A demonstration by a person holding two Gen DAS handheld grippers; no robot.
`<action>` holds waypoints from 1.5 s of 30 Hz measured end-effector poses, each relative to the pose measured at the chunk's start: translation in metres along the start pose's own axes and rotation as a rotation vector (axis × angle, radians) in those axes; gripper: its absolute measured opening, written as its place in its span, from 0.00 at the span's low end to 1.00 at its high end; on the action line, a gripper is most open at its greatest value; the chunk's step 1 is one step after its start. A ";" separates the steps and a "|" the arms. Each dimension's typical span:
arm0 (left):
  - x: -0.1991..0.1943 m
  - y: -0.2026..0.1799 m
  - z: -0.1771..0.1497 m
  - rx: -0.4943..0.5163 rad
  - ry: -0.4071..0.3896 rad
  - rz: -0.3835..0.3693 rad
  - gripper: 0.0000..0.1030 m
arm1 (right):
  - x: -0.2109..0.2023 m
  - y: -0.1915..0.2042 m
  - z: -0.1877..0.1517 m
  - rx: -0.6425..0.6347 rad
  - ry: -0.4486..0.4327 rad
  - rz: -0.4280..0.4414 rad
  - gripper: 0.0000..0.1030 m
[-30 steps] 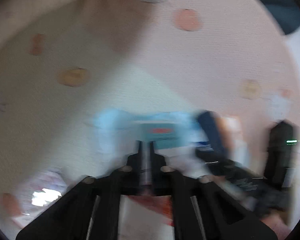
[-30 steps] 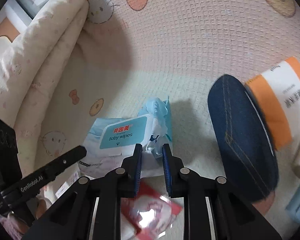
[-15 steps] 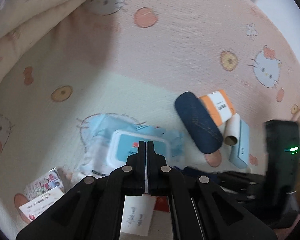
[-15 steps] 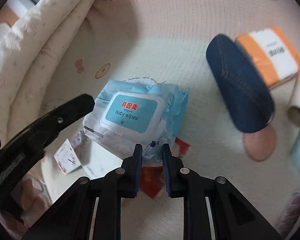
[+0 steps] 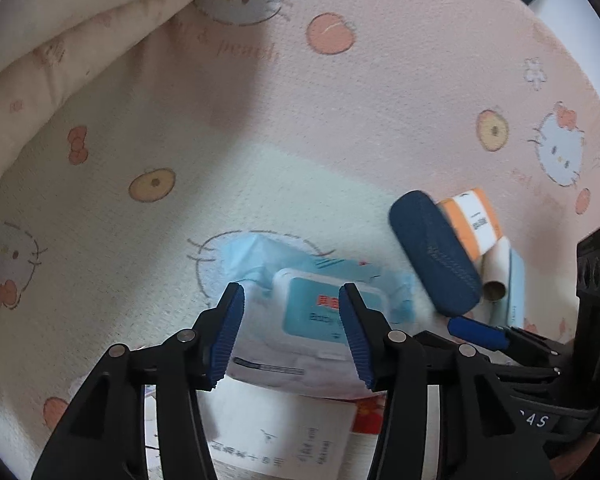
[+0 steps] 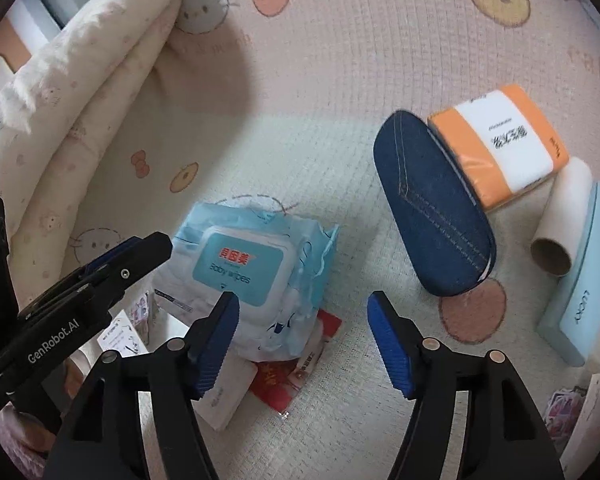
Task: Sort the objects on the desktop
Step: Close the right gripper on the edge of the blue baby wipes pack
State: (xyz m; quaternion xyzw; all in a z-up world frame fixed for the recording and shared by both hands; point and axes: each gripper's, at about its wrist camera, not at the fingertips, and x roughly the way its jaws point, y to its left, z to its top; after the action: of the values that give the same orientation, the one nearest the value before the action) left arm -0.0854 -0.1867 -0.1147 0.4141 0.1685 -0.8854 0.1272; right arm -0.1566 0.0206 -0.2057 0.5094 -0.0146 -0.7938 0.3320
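Observation:
A light-blue pack of baby wipes (image 6: 252, 268) lies on the patterned sheet, on top of a white sachet (image 6: 224, 400) and a red packet (image 6: 284, 380). It also shows in the left wrist view (image 5: 320, 320). My left gripper (image 5: 292, 332) is open and empty, its jaws standing over the pack. My right gripper (image 6: 304, 340) is open and empty, just right of the pack's near corner. A navy denim case (image 6: 432, 212), an orange-and-white tissue pack (image 6: 500, 144), a cardboard tube (image 6: 560, 224) and a pale blue box (image 6: 584, 288) lie to the right.
A folded cream quilt (image 6: 72, 88) rises along the left. Small printed cards (image 6: 128, 332) lie left of the wipes, and stickers (image 6: 568, 408) lie at the lower right. The left gripper's body (image 6: 80, 308) crosses the lower left of the right wrist view.
Both grippers have gone from shut to open. The wipes pack now lies flat on the sheet, and both views have pulled back from it.

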 end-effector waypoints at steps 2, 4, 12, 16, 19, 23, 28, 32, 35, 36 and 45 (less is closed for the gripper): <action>0.005 0.007 0.000 -0.020 0.013 0.013 0.52 | 0.007 -0.001 -0.002 0.004 0.014 0.001 0.63; 0.012 0.014 0.000 -0.034 0.028 0.039 0.52 | 0.017 0.001 -0.005 0.011 0.024 -0.001 0.63; 0.037 0.042 -0.004 -0.112 0.087 0.077 0.52 | 0.042 -0.002 -0.005 0.059 0.068 0.015 0.64; 0.038 0.053 -0.005 -0.191 0.104 0.021 0.52 | 0.046 -0.002 -0.002 0.067 0.067 0.018 0.64; 0.040 0.058 -0.007 -0.232 0.119 -0.014 0.52 | 0.050 0.000 0.001 0.063 0.063 0.031 0.64; 0.044 0.063 -0.008 -0.266 0.130 -0.045 0.53 | 0.058 0.004 0.004 0.074 0.080 0.086 0.63; 0.056 0.061 0.000 -0.280 0.153 -0.111 0.53 | 0.063 0.005 0.004 0.098 0.075 0.122 0.62; 0.060 0.061 0.005 -0.333 0.196 -0.131 0.51 | 0.067 -0.002 0.006 0.136 0.060 0.145 0.62; 0.056 0.054 0.002 -0.295 0.175 -0.112 0.46 | 0.068 -0.005 0.008 0.144 0.049 0.157 0.58; 0.053 0.052 0.000 -0.283 0.165 -0.106 0.45 | 0.067 -0.005 0.009 0.139 0.050 0.152 0.56; 0.042 0.040 -0.010 -0.289 0.187 -0.143 0.32 | 0.039 -0.016 0.011 0.104 0.028 0.083 0.35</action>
State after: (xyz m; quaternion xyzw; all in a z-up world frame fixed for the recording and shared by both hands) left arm -0.0902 -0.2223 -0.1617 0.4591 0.3340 -0.8164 0.1060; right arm -0.1844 0.0087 -0.2374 0.5361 -0.0725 -0.7702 0.3378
